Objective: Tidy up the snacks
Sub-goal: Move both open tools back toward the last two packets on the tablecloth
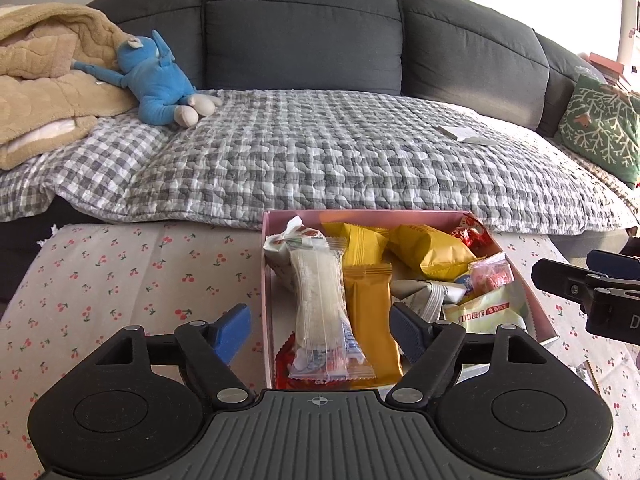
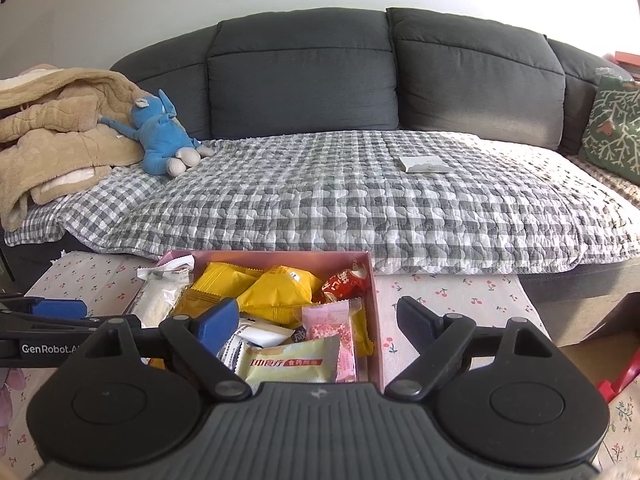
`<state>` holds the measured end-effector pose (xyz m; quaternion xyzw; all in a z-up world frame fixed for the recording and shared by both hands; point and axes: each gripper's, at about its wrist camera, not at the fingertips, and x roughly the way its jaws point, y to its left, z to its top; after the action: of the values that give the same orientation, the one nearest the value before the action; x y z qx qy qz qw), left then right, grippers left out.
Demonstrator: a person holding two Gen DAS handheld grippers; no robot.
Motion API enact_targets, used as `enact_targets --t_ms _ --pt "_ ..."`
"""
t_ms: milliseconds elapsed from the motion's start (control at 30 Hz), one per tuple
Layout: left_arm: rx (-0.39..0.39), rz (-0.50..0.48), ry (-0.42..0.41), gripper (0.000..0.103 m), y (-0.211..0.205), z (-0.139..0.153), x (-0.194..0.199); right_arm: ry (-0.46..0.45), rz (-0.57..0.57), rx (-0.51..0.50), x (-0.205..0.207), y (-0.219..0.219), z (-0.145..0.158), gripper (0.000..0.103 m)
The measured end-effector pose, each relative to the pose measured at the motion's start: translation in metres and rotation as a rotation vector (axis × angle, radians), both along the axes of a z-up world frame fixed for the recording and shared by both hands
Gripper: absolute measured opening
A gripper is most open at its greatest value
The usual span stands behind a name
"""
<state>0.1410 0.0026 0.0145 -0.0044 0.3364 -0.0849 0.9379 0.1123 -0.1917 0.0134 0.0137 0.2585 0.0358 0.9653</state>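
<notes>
A pink box (image 1: 265, 280) full of wrapped snacks sits on the cherry-print table (image 1: 120, 280). It holds a clear white packet (image 1: 320, 300), an orange bar (image 1: 370, 316), yellow bags (image 1: 430, 254), a red packet (image 1: 472, 234) and a pale green packet (image 1: 486, 312). My left gripper (image 1: 320, 330) is open and empty, jaws wide over the box's near left part. My right gripper (image 2: 316, 322) is open and empty over the box's (image 2: 376, 308) near right side, above the green packet (image 2: 292, 362) and a pink packet (image 2: 334, 326). Each gripper shows at the edge of the other's view.
A dark grey sofa (image 2: 304, 76) with a checked quilt (image 2: 340, 200) stands behind the table. On it lie a blue plush toy (image 2: 162, 136), a beige blanket (image 2: 52, 132), a white card (image 2: 424, 164) and a green cushion (image 2: 616, 128). A cardboard box (image 2: 608, 336) is at the right.
</notes>
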Motion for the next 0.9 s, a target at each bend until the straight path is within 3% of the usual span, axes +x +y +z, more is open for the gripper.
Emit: enact_targets --t_ms 567,900 --pt "0.014 0.017 0.038 0.092 0.022 0.001 -0.057 0.077 -0.029 0.046 -0.057 -0.010 -0.001 0.093" --pt "0.028 0.040 0.045 0.097 0.040 -0.018 -0.082 0.121 -0.064 0.037 -0.080 -0.011 -0.016 0.099"
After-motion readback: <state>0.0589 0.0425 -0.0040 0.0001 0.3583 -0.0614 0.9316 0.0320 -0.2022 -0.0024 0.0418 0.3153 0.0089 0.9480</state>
